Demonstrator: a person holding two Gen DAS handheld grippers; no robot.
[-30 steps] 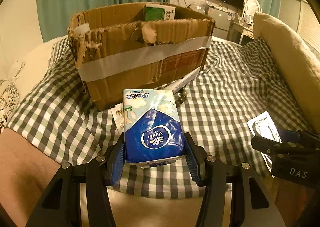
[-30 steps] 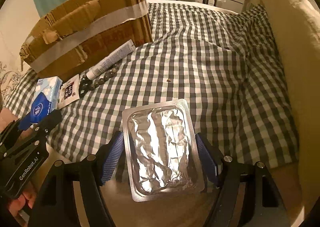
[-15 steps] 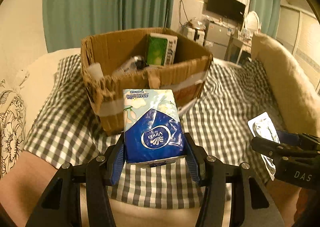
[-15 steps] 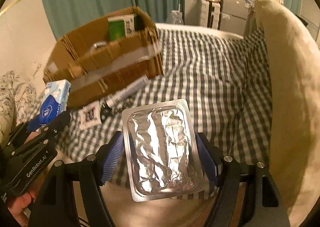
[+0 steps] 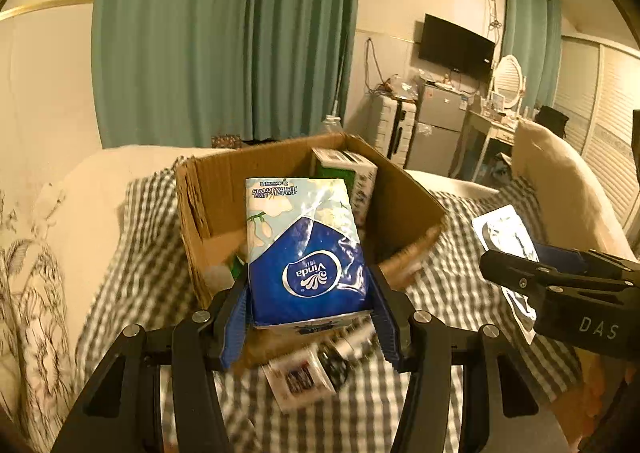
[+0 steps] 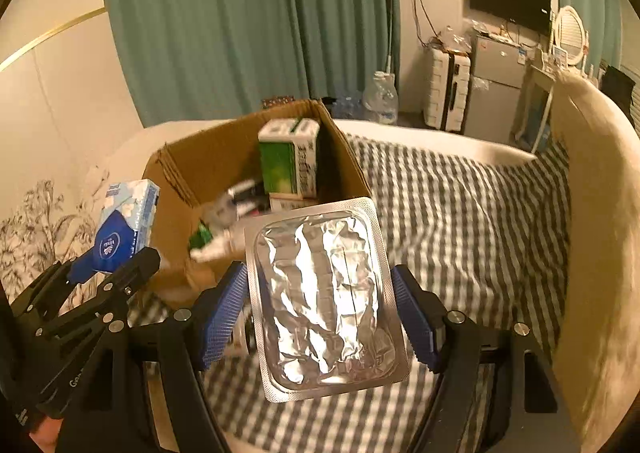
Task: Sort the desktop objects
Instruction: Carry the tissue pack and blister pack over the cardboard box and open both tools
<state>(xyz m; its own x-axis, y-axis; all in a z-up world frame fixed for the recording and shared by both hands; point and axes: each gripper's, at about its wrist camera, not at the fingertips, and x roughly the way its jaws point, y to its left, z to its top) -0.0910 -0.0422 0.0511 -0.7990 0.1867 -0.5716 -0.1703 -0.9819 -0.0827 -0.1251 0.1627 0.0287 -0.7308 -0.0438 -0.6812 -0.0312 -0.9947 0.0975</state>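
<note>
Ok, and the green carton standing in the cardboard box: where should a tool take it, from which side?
Probably by its top end, from above. The green carton stands upright in the far corner of the cardboard box, so the box walls close off its sides and other items crowd its foot. Only the top is free; grip across its narrower faces.

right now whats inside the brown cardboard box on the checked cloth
The brown cardboard box holds an upright green and white carton, a flat box under it and blurred smaller items near its front wall. The silver foil blister pack covers part of the floor.
</note>
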